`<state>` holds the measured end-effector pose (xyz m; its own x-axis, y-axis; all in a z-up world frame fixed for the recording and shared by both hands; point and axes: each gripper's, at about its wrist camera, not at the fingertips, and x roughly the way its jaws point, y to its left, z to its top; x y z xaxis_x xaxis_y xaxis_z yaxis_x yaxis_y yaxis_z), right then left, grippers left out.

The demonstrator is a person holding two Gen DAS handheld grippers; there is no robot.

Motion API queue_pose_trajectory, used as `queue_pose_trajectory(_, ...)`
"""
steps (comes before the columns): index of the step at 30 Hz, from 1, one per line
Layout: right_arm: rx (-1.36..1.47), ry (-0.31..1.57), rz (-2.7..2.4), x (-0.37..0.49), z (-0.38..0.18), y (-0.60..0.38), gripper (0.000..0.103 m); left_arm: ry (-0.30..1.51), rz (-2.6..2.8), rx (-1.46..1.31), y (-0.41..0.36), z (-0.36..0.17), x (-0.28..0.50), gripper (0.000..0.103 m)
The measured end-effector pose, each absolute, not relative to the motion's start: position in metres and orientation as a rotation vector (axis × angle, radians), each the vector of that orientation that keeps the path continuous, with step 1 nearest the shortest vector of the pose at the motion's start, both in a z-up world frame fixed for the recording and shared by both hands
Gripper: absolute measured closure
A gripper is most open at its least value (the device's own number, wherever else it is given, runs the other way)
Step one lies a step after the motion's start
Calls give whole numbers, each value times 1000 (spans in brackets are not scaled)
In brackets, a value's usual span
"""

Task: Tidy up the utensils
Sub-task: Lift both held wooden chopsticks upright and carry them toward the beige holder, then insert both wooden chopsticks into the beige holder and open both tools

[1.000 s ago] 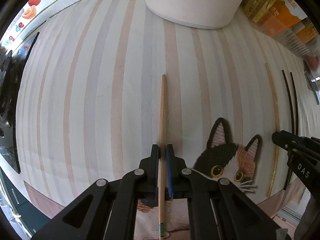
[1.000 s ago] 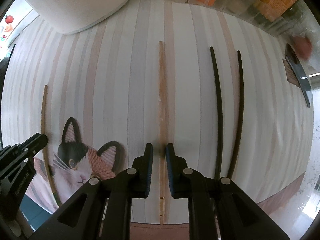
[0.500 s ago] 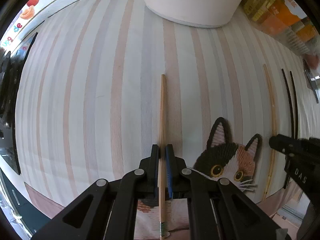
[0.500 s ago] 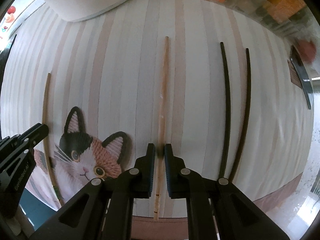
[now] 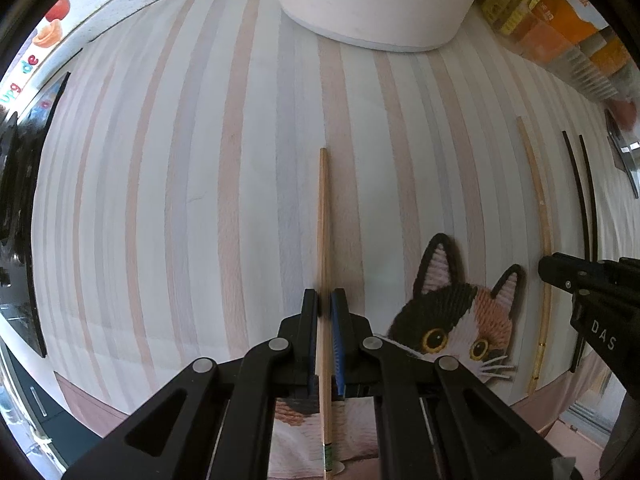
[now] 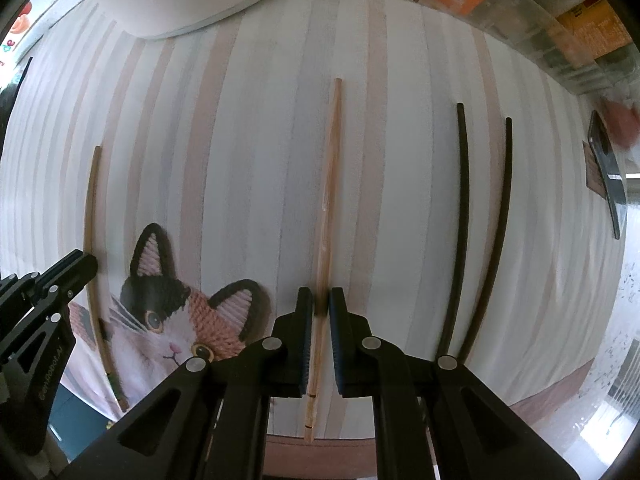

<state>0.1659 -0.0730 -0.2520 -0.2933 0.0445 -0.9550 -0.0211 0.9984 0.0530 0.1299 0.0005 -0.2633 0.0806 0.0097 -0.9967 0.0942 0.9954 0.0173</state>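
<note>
A pastel-striped tablecloth [image 5: 168,200] covered the table, with a large white cylindrical container [image 5: 380,4] standing at its far edge. A calico cat-face mat [image 5: 452,320] lay between the two grippers. The left gripper [image 5: 325,300] was clamped on one pale wooden chopstick [image 5: 323,216], and the right gripper [image 6: 321,300] was closed on the other pale wooden chopstick [image 6: 330,184]. To the right, two black chopsticks [image 6: 464,216] lay side by side on the cloth, just apart.

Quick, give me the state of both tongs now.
Left tongs: shut on a wooden chopstick.
Right tongs: shut on another wooden chopstick.
</note>
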Motion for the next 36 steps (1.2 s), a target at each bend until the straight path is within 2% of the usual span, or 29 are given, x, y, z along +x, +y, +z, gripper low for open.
queue_pose_trajectory(9,177,1782,40,162,-243,-98,96,1381,-54,104,-5,-234,132,99)
queue_pose_trajectory(14,223,1692,45,164,-218,-111,96,1248,-51,87,-10,-193,136,99)
queue_pose_trajectory(20,270,1548,44,172,-170,-126,96,1096,-91,35,-15,-131,140,99)
queue_pose_trajectory(25,321,1404,50,189,-116,-141,96,948,-152,-66,-16,-55,153,99)
queue_pose_trajectory(31,417,1181,84,236,-43,-159,96,804,-226,-166,-15,27,186,99)
queue_pose_trajectory(36,465,1005,119,286,3,-147,96,709,-233,-180,-12,72,210,99)
